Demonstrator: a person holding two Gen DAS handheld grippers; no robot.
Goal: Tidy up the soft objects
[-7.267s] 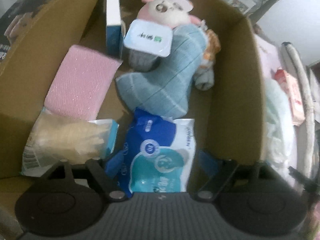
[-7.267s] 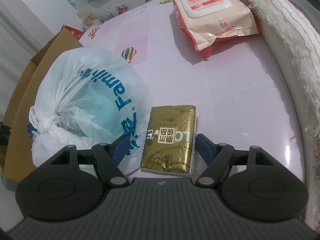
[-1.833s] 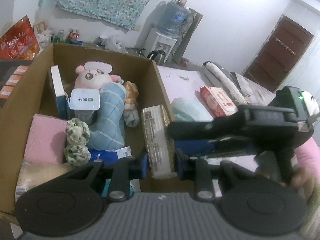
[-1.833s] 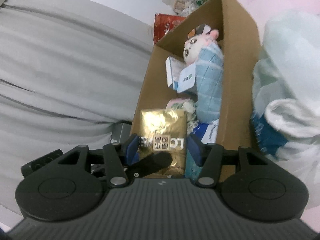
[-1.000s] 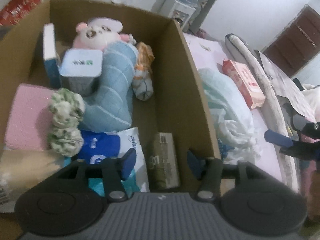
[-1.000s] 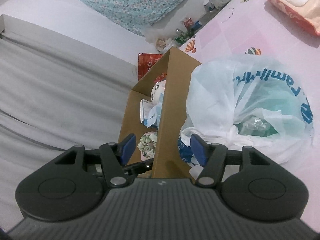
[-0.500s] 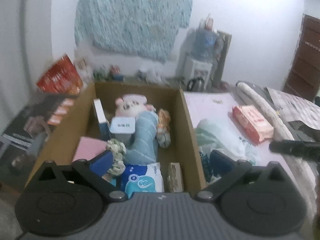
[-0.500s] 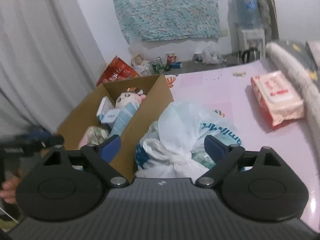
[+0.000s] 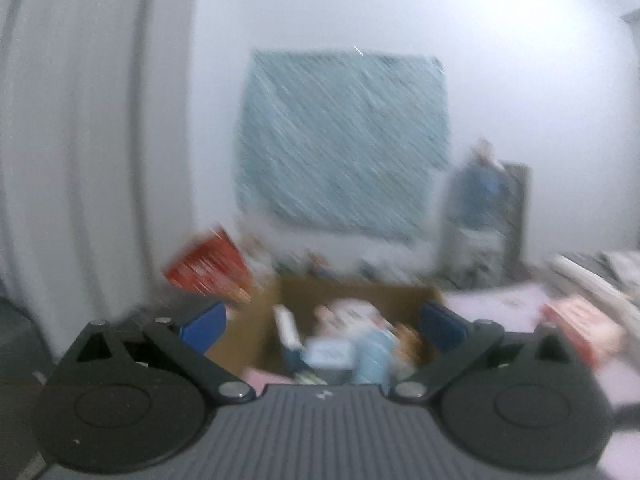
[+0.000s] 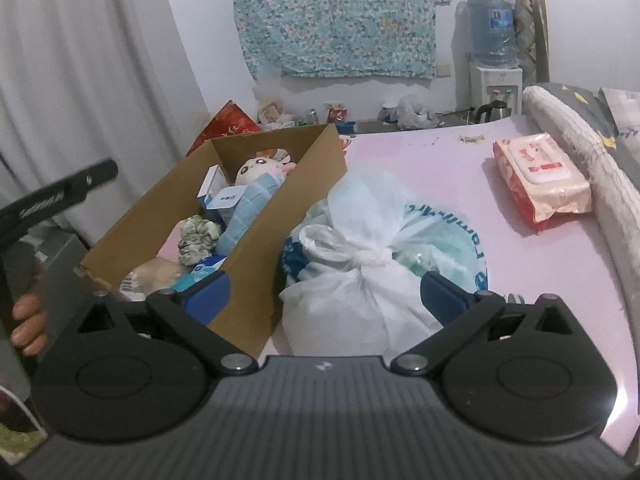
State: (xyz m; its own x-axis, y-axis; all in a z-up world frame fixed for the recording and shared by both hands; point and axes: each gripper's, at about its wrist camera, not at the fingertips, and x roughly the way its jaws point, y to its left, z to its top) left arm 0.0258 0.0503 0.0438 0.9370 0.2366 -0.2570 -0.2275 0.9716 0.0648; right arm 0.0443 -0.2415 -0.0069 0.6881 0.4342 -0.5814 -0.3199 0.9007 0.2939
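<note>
A glossy pink tabletop (image 10: 460, 184) is seen in the right wrist view, running from the centre out to 3 o'clock, with small printed motifs near its far edge. Behind it a white wall is hung with a teal floral cloth (image 10: 340, 16) at 12 o'clock, grey-white pleated curtains (image 10: 80, 80) fill 10 o'clock, and a water dispenser (image 10: 494, 56) topped by a blue bottle is placed at 1 o'clock.

An open brown cardboard box (image 10: 304, 192) is set at the table's left edge, at about 10 o'clock from the right gripper (image 10: 324, 294). Inside it are packed a plush doll (image 10: 260, 170) with a pale round face, a ribbed light-blue knitted piece (image 10: 250, 212), a crumpled green-and-white scrunchie (image 10: 196, 238) and several small packets. Just beside the box, touching its right wall, a knotted translucent white plastic bag (image 10: 372, 256) with blue lettering is slumped between the gripper's blue fingertips. A soft red-and-pink wipes pack (image 10: 540, 178) is laid well apart at 2 o'clock, near a rolled fringed mat (image 10: 580, 156) along the table's right rim.

The right gripper's jaws are spread wide and nothing is grasped. The left gripper (image 9: 324, 326) is seen in its own heavily blurred view, likewise spread wide and empty, with the box visible between its fingers; in the right wrist view its black body is seen at 9 o'clock, held by a hand (image 10: 28, 312).
</note>
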